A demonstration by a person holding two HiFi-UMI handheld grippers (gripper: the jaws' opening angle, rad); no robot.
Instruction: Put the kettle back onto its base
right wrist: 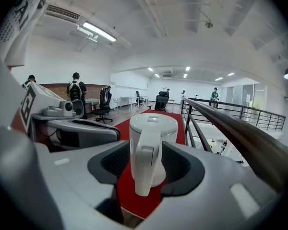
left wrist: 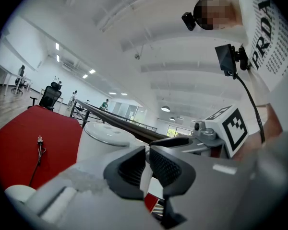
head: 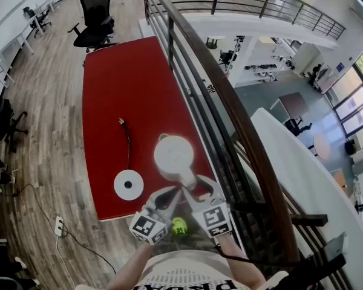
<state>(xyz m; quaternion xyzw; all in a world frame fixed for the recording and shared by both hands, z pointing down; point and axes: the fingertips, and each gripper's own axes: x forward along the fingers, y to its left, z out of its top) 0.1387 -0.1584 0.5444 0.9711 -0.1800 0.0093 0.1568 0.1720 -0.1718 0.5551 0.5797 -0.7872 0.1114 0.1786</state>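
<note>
The white kettle (head: 172, 154) stands upright on the red table (head: 118, 83), just right of its round white base (head: 128, 185). In the right gripper view the kettle (right wrist: 153, 143) fills the middle and its handle (right wrist: 144, 169) lies between the open jaws of my right gripper (right wrist: 145, 169), with a small gap on each side. My right gripper (head: 196, 185) reaches the handle from the near side. My left gripper (head: 172, 193) sits close beside it, jaws together on nothing (left wrist: 147, 169), with the kettle (left wrist: 105, 140) just to its left.
The base's cord (head: 129, 147) runs up the table to a loose plug (head: 121, 122). A dark handrail with metal bars (head: 230, 107) runs along the table's right side, over a drop to a lower floor. An office chair (head: 95, 17) stands at the far end.
</note>
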